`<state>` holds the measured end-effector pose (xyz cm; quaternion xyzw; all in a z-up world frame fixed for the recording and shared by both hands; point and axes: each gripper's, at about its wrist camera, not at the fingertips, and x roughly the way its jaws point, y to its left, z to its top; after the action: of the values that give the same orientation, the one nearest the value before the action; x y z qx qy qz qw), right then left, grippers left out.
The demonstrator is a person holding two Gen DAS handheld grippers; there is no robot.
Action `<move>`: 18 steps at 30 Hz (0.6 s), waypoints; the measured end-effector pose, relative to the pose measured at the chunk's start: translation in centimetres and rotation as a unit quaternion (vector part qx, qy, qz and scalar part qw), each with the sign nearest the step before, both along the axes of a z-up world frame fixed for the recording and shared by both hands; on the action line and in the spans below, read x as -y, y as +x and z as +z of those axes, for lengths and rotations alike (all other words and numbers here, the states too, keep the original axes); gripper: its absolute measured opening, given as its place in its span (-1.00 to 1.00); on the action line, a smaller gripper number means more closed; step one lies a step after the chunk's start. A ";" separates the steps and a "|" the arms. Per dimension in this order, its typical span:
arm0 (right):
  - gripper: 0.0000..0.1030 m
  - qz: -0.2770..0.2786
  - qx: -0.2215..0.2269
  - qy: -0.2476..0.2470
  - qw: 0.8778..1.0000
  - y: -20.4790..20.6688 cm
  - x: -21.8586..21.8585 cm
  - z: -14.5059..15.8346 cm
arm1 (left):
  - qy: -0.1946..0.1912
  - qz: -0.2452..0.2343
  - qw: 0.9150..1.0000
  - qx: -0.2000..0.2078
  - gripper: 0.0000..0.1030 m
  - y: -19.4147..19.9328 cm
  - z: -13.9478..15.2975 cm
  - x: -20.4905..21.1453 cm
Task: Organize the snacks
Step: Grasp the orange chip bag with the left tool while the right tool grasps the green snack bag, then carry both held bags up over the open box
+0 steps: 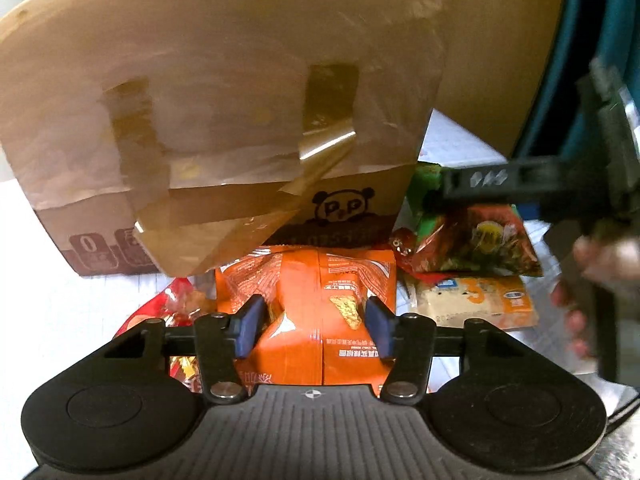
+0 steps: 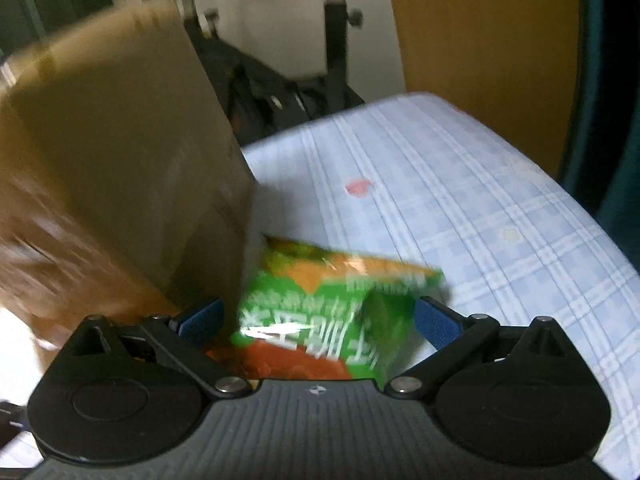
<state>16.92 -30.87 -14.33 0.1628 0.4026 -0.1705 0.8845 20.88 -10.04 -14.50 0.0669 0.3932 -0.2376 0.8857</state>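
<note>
In the left wrist view my left gripper has its blue pads on both sides of an orange snack bag, which bulges between them. Behind it stands a brown cardboard box with taped flaps hanging forward. To the right lie a red-green snack bag and a beige-orange packet. The right gripper's black body reaches in from the right. In the right wrist view my right gripper is wide open around a green snack bag lying beside the box.
A blue-checked cloth covers the surface. A red wrapper lies left of the orange bag. A tall brown panel stands at the back right. Black stand legs rise beyond the far edge.
</note>
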 end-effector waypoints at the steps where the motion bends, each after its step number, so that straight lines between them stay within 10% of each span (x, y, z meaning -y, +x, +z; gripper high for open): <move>1: 0.87 0.000 -0.005 0.006 1.000 0.1 0.0 -0.4 | -0.009 0.000 1.000 0.000 0.10 -0.1 0.1 -0.5; 18: 0.64 -0.017 0.076 -0.017 0.997 -7.0 -0.9 5.4 | -0.081 -0.002 0.996 0.035 0.10 -4.9 2.9 -4.5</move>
<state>9.92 -29.98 -8.95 0.1674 0.3286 -0.1796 0.9120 16.00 -5.51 -11.57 0.0036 0.3411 -0.2677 0.9011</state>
